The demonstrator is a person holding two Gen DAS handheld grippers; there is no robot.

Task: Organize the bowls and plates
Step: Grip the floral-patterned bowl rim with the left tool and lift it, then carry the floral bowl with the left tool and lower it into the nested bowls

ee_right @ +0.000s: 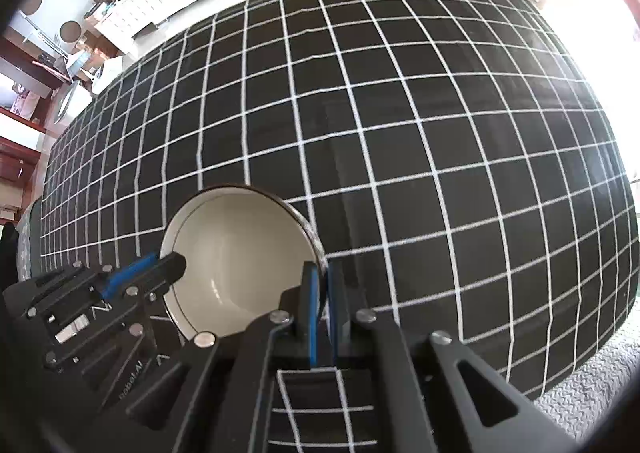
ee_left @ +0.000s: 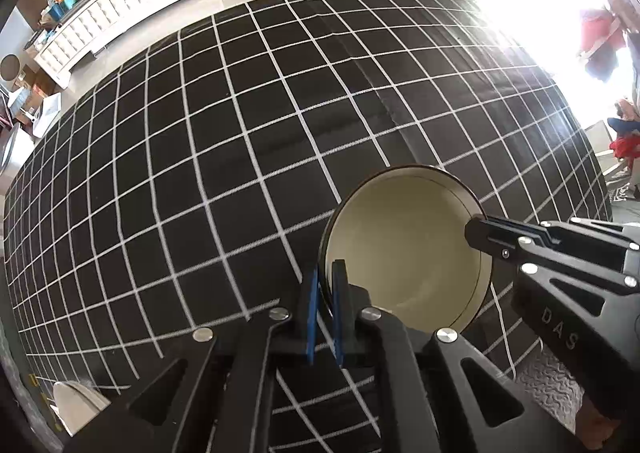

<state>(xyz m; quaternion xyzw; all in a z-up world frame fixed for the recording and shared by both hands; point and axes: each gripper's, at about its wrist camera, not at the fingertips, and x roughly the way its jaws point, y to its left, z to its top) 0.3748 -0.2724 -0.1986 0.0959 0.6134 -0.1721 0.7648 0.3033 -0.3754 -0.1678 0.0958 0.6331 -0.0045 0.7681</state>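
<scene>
A cream bowl (ee_left: 404,249) with a dark rim is held over the black grid tablecloth (ee_left: 240,133). My left gripper (ee_left: 328,273) is shut on the bowl's left rim, one finger inside and one outside. My right gripper (ee_left: 478,231) comes in from the right and is shut on the opposite rim. In the right wrist view the bowl (ee_right: 240,253) is at lower left; my right gripper (ee_right: 323,277) clamps its right rim and my left gripper (ee_right: 176,267) clamps its left rim.
A white plate edge (ee_left: 76,407) shows at the lower left of the left wrist view. The tablecloth (ee_right: 400,133) spreads far ahead. A white cabinet (ee_left: 120,1) with clutter stands beyond the table's far edge. Bright window glare fills the upper right.
</scene>
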